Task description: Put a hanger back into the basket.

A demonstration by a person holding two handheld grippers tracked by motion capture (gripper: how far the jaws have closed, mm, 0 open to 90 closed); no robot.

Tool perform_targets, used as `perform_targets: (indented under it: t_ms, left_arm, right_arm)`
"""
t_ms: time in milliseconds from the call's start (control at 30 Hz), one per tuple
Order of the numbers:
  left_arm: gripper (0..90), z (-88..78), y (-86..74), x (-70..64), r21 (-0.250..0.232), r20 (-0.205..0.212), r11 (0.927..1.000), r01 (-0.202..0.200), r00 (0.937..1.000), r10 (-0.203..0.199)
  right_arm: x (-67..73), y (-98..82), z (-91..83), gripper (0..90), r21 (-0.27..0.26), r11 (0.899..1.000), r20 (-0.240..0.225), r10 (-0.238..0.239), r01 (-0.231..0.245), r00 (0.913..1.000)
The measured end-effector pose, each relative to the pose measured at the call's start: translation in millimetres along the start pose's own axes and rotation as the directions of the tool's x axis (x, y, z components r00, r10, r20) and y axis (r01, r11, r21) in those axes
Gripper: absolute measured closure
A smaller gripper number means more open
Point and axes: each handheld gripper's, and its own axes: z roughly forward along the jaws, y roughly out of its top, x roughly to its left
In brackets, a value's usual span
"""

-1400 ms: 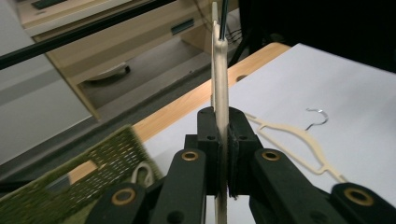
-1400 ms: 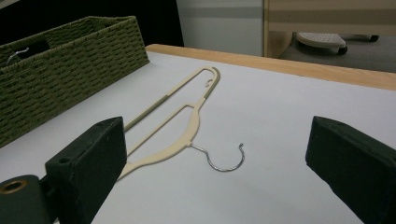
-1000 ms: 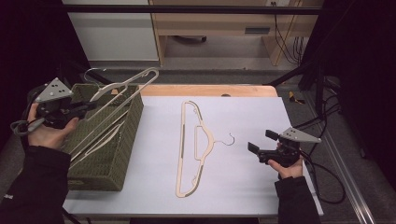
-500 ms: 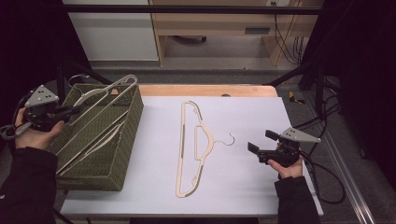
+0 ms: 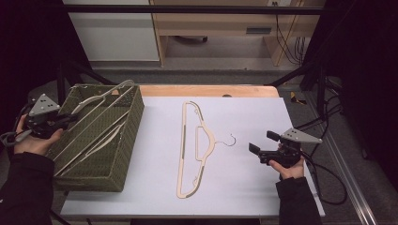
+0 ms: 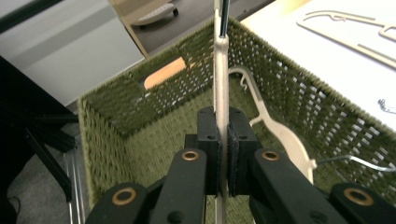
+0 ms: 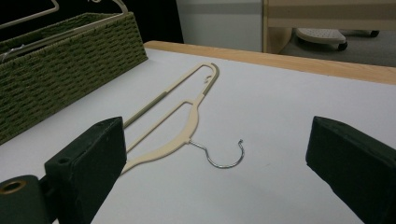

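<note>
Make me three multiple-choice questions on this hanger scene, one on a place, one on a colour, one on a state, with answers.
1. Where does the loose cream hanger lie?
A. inside the basket
B. flat on the white table top
C. on the floor

2. What colour is the woven basket?
A. olive green
B. red
C. blue

3. How do the left tongs stand?
A. wide open
B. shut on nothing
C. shut on a hanger

Answers: 1 B, it lies on the table right of the basket. 2 A, its weave is green. 3 C, the pads pinch the held hanger over the basket.
</note>
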Motion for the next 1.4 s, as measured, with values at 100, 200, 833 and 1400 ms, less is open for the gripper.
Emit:
perform_targets:
  t_ms: [100,200,833,1400]
  left_arm:
    - [85.7,3.0,-3.7,0.4,0.017,0.000,0.9998,-0.012,0.9999,0.012]
    - [85.6,9.1,-6.1,-3.6,0.027,-0.002,0.9993,-0.024,0.9997,0.024]
    - [74.1,52.2,-40.5,-25.7,0.237,0.110,0.9698,0.059,0.9901,-0.087]
    - [45.1,30.1,-41.3,-31.9,0.213,0.109,0.9726,0.093,0.9870,-0.119]
  right_arm:
    - [0.7,-0.4,1.2,5.6,0.002,1.000,0.002,0.005,-0.005,1.0000]
    - [0.8,-0.6,1.8,5.6,0.005,1.000,0.005,0.009,-0.009,0.9999]
    - [1.2,-1.8,3.9,5.7,0.009,1.000,-0.004,0.008,-0.008,1.0000]
    - [1.0,-1.2,2.6,5.9,0.003,1.000,-0.006,0.008,-0.008,0.9999]
